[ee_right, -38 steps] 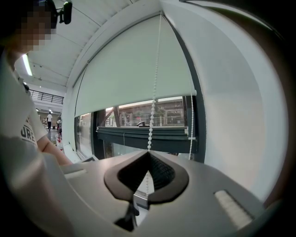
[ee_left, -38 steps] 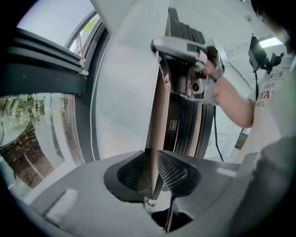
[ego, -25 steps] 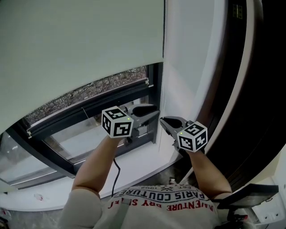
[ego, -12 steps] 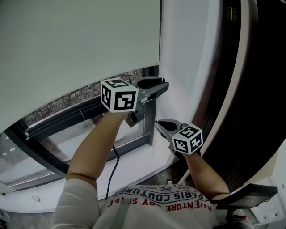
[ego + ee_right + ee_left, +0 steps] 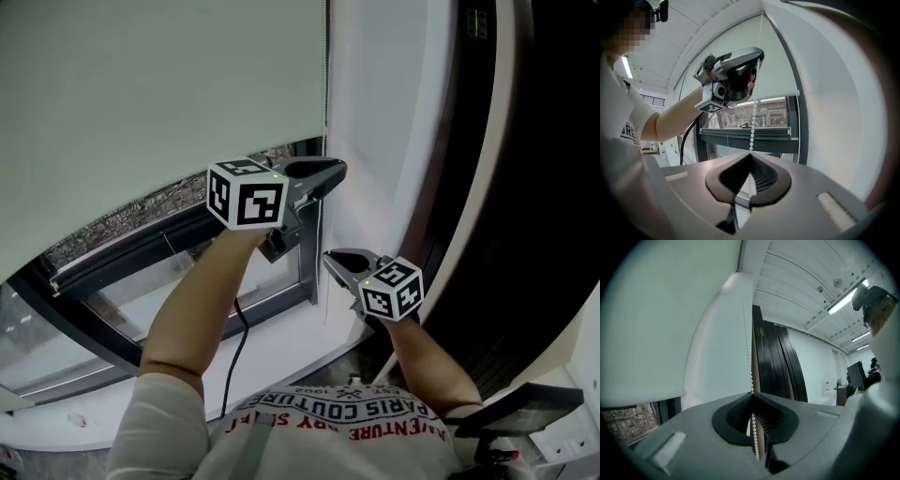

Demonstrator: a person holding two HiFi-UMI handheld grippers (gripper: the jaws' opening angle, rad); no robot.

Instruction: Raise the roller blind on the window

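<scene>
The pale roller blind [image 5: 159, 103] covers the upper window, its lower edge above the bare glass. Its white bead chain [image 5: 325, 94] hangs down the blind's right edge. My left gripper [image 5: 339, 171] is the upper one, shut on the chain; in the left gripper view the beads [image 5: 752, 376] run up from its closed tips [image 5: 752, 394]. My right gripper [image 5: 330, 255] sits lower, also shut on the chain [image 5: 752, 126], which enters its tips [image 5: 750, 154]. The right gripper view shows the left gripper [image 5: 757, 50] above on the same strand.
A dark window frame [image 5: 187, 225] and white sill [image 5: 281, 347] lie below the blind. A white wall strip [image 5: 384, 122] runs just right of the chain, with dark curved panels [image 5: 525, 187] beyond it. A black cable [image 5: 239, 342] hangs from the left gripper.
The left gripper has risen from beside the right one to a higher spot on the chain, and its jaws have shut there. The right gripper has stayed low, still shut.
</scene>
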